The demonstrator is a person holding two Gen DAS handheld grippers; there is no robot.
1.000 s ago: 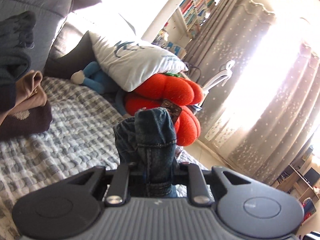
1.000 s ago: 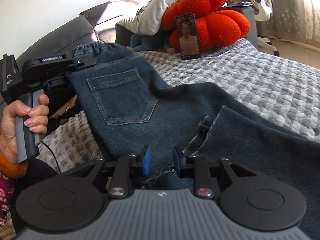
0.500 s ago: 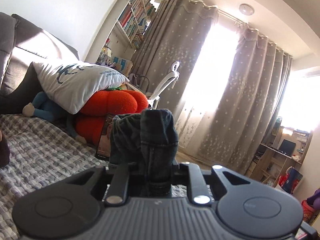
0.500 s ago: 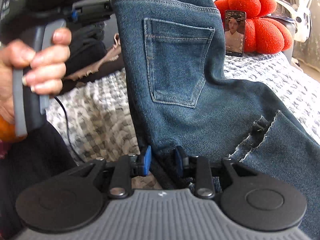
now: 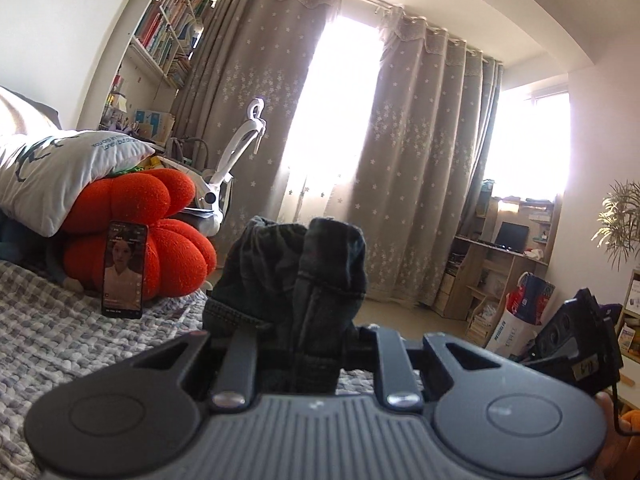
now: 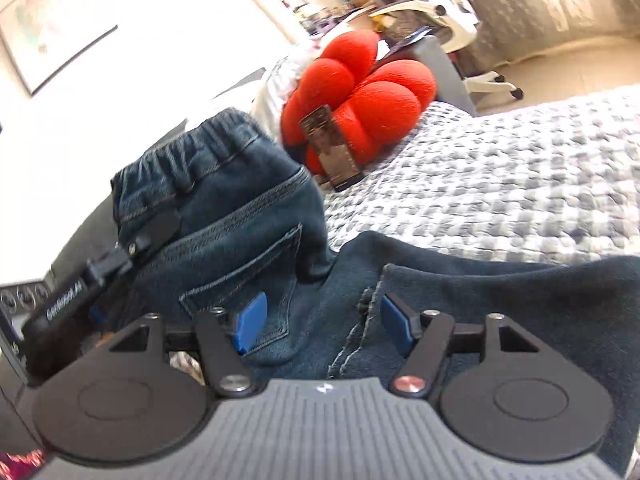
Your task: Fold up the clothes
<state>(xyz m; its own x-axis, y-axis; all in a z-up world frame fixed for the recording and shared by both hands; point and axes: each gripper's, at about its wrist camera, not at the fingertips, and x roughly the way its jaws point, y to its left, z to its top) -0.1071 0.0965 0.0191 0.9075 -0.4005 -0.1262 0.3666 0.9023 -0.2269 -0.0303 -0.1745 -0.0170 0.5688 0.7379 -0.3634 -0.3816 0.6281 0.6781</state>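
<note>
Jeans [image 6: 248,216]: dark denim, on the quilted bed [image 6: 500,184]; waistband raised at far left, legs trailing toward near right — long axis running diagonally.
Left claw [image 5: 316,328]: clamped on a bunched fold of waistband.
Right claw [image 6: 320,318]: blue pads spread wide, hovering over back pocket and frayed hem, gripping nothing.
Beyond: phone [image 5: 123,268] propped against red cushion [image 5: 160,232] — white pillow [image 5: 60,172] on top.

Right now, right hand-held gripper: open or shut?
Open. The right hand-held gripper shows its blue pads spread wide over the jeans, clamping nothing.
</note>
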